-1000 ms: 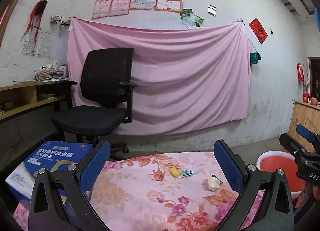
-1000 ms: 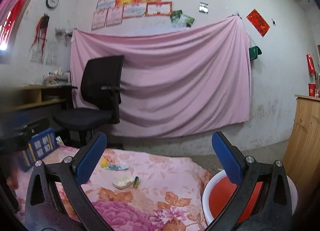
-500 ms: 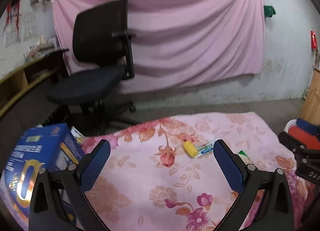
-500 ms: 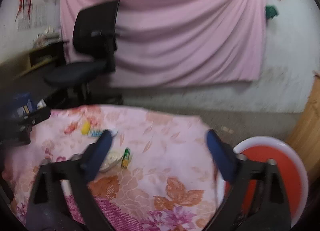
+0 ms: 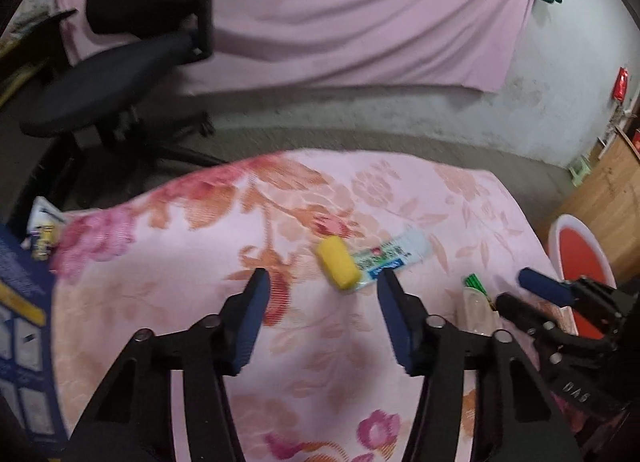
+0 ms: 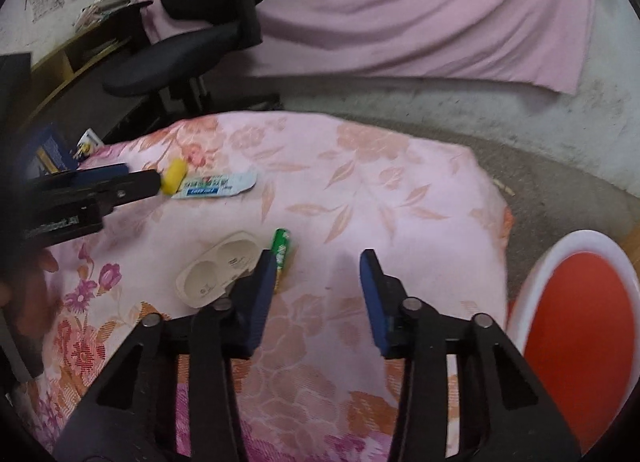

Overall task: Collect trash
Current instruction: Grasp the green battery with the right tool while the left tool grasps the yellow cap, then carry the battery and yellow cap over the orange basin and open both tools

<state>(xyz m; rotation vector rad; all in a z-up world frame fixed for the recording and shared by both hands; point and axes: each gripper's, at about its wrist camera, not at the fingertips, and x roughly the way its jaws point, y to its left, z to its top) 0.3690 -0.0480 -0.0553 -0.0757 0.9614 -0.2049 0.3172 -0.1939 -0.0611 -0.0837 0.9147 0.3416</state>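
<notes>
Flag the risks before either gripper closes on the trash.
1. The yellow piece lies on the end of the blue-and-white wrapper; the open left gripper may pinch one and flick the other away.
2. The green tube sits right against the white two-cup tray beside the open right gripper; a close could snag both or bunch the floral cloth.
3. The red bin stands off the table edge; drops could miss.

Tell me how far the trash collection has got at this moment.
Nothing looks collected: what shows of the red bin holds no trash. In hand: nothing; the left gripper and right gripper are open above the cloth. Left: yellow piece, printed wrapper, white tray, green tube.
</notes>
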